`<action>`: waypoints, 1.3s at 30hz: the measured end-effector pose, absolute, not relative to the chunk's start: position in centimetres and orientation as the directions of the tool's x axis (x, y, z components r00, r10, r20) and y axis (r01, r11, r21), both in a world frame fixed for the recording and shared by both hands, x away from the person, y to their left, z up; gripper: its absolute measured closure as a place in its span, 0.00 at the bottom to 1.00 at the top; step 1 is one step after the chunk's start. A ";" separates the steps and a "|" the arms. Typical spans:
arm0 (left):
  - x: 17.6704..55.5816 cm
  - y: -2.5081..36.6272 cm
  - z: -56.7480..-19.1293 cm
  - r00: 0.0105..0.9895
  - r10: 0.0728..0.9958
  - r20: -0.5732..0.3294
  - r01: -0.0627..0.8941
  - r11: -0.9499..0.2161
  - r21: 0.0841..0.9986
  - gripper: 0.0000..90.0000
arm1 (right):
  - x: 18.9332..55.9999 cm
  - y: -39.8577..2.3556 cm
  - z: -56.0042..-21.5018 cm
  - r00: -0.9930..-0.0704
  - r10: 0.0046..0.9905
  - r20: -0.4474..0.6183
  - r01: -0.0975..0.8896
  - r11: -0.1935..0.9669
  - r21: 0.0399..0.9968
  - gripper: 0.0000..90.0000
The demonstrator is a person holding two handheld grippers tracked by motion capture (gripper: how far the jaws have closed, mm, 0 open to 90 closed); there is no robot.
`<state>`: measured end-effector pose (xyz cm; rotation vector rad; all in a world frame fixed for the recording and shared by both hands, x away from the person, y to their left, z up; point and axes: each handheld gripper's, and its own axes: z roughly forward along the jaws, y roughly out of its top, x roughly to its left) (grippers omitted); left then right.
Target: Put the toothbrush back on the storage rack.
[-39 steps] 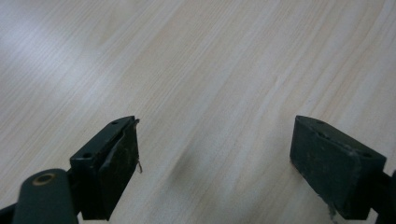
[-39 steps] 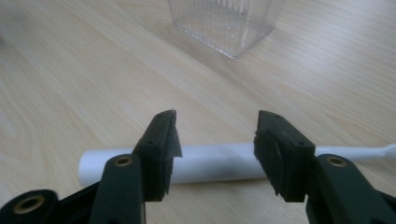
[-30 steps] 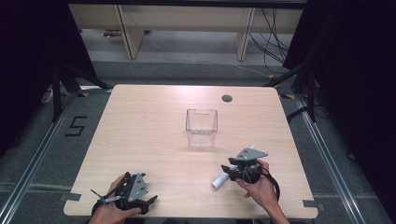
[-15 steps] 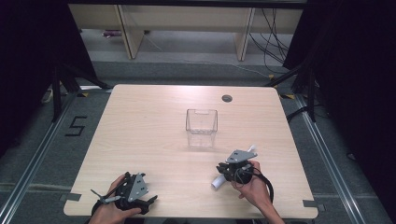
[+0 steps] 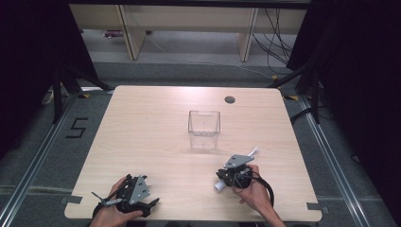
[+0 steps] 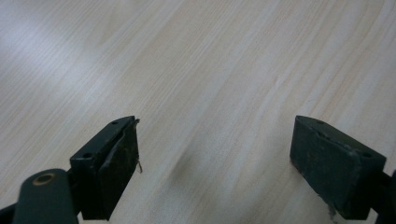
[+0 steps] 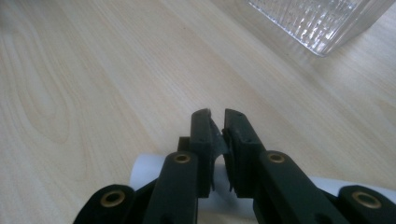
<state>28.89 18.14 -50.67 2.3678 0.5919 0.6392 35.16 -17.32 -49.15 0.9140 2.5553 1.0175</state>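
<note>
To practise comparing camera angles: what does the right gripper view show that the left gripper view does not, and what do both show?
In the right gripper view: the right gripper, its jaws almost together on a white tube, having just been closing, and a corner of the clear plastic box at top right. In the left gripper view: the left gripper with jaws wide apart and nothing between them. Both share the pale wooden table beneath black jaws.
</note>
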 end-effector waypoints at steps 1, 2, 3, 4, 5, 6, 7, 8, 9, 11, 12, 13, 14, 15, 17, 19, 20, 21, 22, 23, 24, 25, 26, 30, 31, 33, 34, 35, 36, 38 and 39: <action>28.9 18.1 -50.7 0.784 0.546 0.295 0.252 -0.715 0.653 0.17 | 35.2 -17.3 -49.1 -0.786 0.619 0.002 0.455 0.575 0.680 0.92; 28.9 18.2 -50.7 0.784 0.545 0.297 0.252 -0.717 0.650 0.17 | 35.1 -17.3 -49.1 -0.784 0.621 0.011 0.463 0.571 0.678 0.92; 28.9 18.2 -50.7 0.784 0.546 0.297 0.252 -0.717 0.650 0.17 | 35.2 -17.4 -49.2 -0.795 0.606 0.000 0.444 0.583 0.681 0.93; 28.9 18.2 -50.7 0.783 0.546 0.296 0.254 -0.716 0.650 0.17 | 35.2 -17.3 -49.3 -0.794 0.609 -0.004 0.438 0.576 0.690 0.93; 28.9 18.2 -50.7 0.784 0.545 0.297 0.253 -0.717 0.649 0.17 | 35.0 -17.3 -49.2 -0.779 0.627 0.007 0.462 0.567 0.682 0.93; 28.9 18.2 -50.7 0.786 0.544 0.294 0.254 -0.717 0.649 0.17 | 35.0 -17.3 -49.2 -0.788 0.616 -0.010 0.447 0.583 0.678 0.94; 28.9 18.2 -50.7 0.787 0.545 0.287 0.252 -0.710 0.658 0.17 | 35.0 -17.4 -49.2 -0.799 0.601 0.000 0.447 0.594 0.669 0.95; 28.9 18.2 -50.7 0.787 0.547 0.287 0.251 -0.708 0.660 0.17 | 35.0 -17.4 -49.1 -0.800 0.599 0.004 0.447 0.592 0.670 0.96; 28.9 18.2 -50.7 0.786 0.548 0.287 0.252 -0.708 0.660 0.17 | 34.9 -17.4 -49.1 -0.802 0.597 -0.006 0.439 0.597 0.672 0.97; 28.9 18.2 -50.7 0.784 0.550 0.287 0.256 -0.708 0.658 0.17 | 34.8 -17.4 -49.1 -0.796 0.606 0.011 0.458 0.590 0.665 0.97; 28.9 18.2 -50.7 0.783 0.552 0.287 0.257 -0.708 0.658 0.17 | 34.8 -17.4 -49.2 -0.804 0.595 0.007 0.447 0.597 0.666 0.98; 28.9 18.2 -50.7 0.784 0.552 0.286 0.257 -0.707 0.659 0.17 | 34.8 -17.4 -49.2 -0.804 0.595 0.007 0.447 0.597 0.666 0.98; 28.9 18.2 -50.7 0.783 0.552 0.287 0.258 -0.707 0.658 0.17 | 34.8 -17.5 -49.3 -0.811 0.585 0.005 0.438 0.603 0.667 0.98; 28.9 18.2 -50.7 0.783 0.552 0.288 0.257 -0.708 0.658 0.17 | 34.5 -17.5 -49.3 -0.790 0.613 0.017 0.470 0.587 0.659 0.98; 28.9 18.3 -50.6 0.785 0.550 0.285 0.260 -0.711 0.654 0.17 | 34.5 -17.6 -49.3 -0.797 0.604 0.021 0.466 0.593 0.657 0.99; 28.9 18.3 -50.6 0.782 0.554 0.285 0.262 -0.707 0.657 0.17 | 34.4 -17.8 -49.4 -0.802 0.597 0.006 0.443 0.589 0.675 0.99; 28.9 18.3 -50.6 0.782 0.554 0.286 0.261 -0.708 0.656 0.17 | 34.4 -17.9 -49.3 -0.809 0.587 0.015 0.447 0.600 0.664 0.99; 28.9 18.3 -50.6 0.782 0.554 0.286 0.261 -0.708 0.657 0.17 | 34.3 -18.0 -49.4 -0.805 0.592 0.013 0.447 0.593 0.670 0.99; 28.9 18.3 -50.6 0.779 0.554 0.292 0.260 -0.710 0.654 0.17 | 34.0 -18.1 -49.4 -0.792 0.610 0.024 0.467 0.580 0.667 0.99; 28.9 18.3 -50.6 0.779 0.552 0.297 0.258 -0.714 0.651 0.17 | 33.9 -18.3 -49.4 -0.791 0.611 0.027 0.471 0.580 0.664 0.99; 28.9 18.4 -50.6 0.781 0.554 0.290 0.260 -0.709 0.655 0.17 | 33.7 -18.5 -49.3 -0.792 0.608 0.046 0.485 0.583 0.652 0.99; 28.9 18.3 -50.6 0.778 0.556 0.291 0.260 -0.708 0.657 0.17 | 33.8 -18.7 -49.4 -0.804 0.594 0.020 0.457 0.596 0.660 0.99; 28.9 18.4 -50.6 0.778 0.556 0.291 0.260 -0.708 0.656 0.17 | 33.6 -18.9 -49.3 -0.800 0.599 0.033 0.469 0.591 0.657 0.99; 28.9 18.4 -50.6 0.779 0.556 0.289 0.260 -0.707 0.658 0.17 | 33.3 -19.5 -49.3 -0.797 0.603 0.041 0.478 0.588 0.652 0.99; 29.0 18.4 -50.6 0.782 0.554 0.285 0.260 -0.706 0.658 0.17 | 33.2 -19.6 -49.4 -0.787 0.616 0.045 0.490 0.578 0.652 0.99; 29.0 18.4 -50.7 0.781 0.555 0.286 0.258 -0.704 0.662 0.17 | 33.2 -19.8 -49.4 -0.799 0.601 0.029 0.466 0.587 0.662 1.00; 29.0 18.4 -50.7 0.781 0.556 0.286 0.258 -0.703 0.663 0.17 | 32.9 -20.0 -49.3 -0.794 0.606 0.048 0.488 0.588 0.645 1.00; 29.0 18.4 -50.7 0.781 0.555 0.286 0.257 -0.704 0.662 0.17 | 32.9 -20.0 -49.4 -0.785 0.618 0.040 0.489 0.578 0.653 1.00; 29.0 18.4 -50.7 0.781 0.555 0.285 0.258 -0.703 0.663 0.17 | 33.0 -20.2 -49.4 -0.802 0.596 0.044 0.476 0.593 0.649 1.00; 29.0 18.4 -50.7 0.781 0.556 0.286 0.258 -0.703 0.663 0.17 | 32.7 -20.5 -49.4 -0.790 0.612 0.048 0.493 0.585 0.644 1.00; 29.0 18.4 -50.7 0.780 0.557 0.286 0.258 -0.702 0.663 0.17 | 32.8 -20.6 -49.4 -0.803 0.595 0.039 0.473 0.596 0.649 1.00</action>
